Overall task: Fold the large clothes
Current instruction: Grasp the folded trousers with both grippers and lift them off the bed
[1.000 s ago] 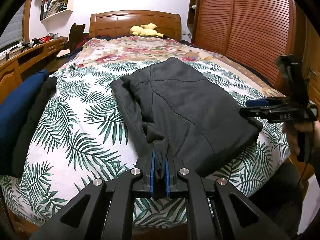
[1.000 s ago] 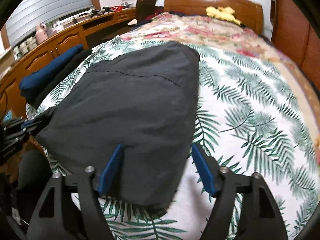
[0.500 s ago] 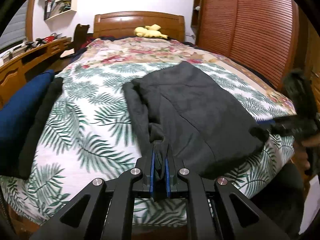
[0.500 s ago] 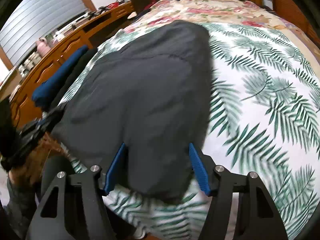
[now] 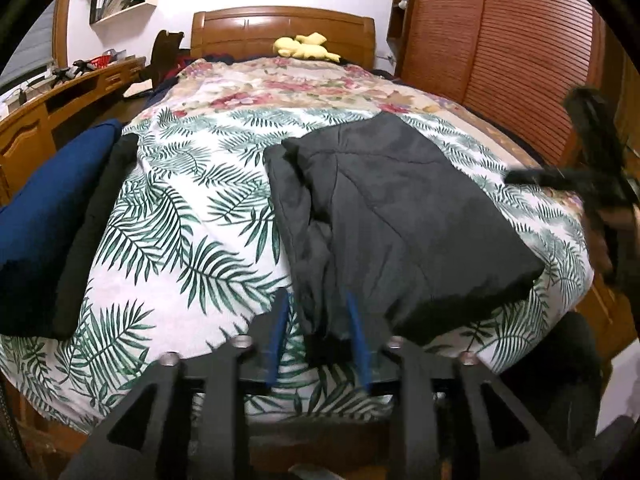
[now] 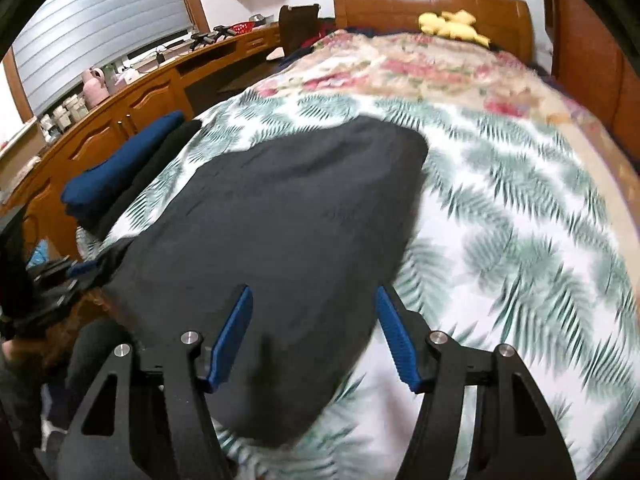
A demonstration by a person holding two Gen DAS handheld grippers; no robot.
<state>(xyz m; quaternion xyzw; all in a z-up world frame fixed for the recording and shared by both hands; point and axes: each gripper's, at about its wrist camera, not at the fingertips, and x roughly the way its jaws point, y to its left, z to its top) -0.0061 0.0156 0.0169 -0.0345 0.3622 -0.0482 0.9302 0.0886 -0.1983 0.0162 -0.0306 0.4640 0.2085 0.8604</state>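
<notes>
- Left claw (image 5: pixel 318 334) tilted downward, jaws opening, the dark garment's (image 5: pixel 400 216) near corner loose between its blue pads.
- Right claw (image 6: pixel 314 336) tilted downward, parted wide over the garment's edge, gripping nothing.
- Garment lay folded on the bed (image 5: pixel 192 216); folded clothes (image 5: pixel 48 216) at nine o'clock.

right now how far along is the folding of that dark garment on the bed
Looks done: the dark garment lies folded into a compact block on the leaf-print bedspread. In hand: the left gripper is opening, with the garment's near corner between its jaws; the right gripper is open above it. Left: perhaps moving it to the folded pile.
</notes>
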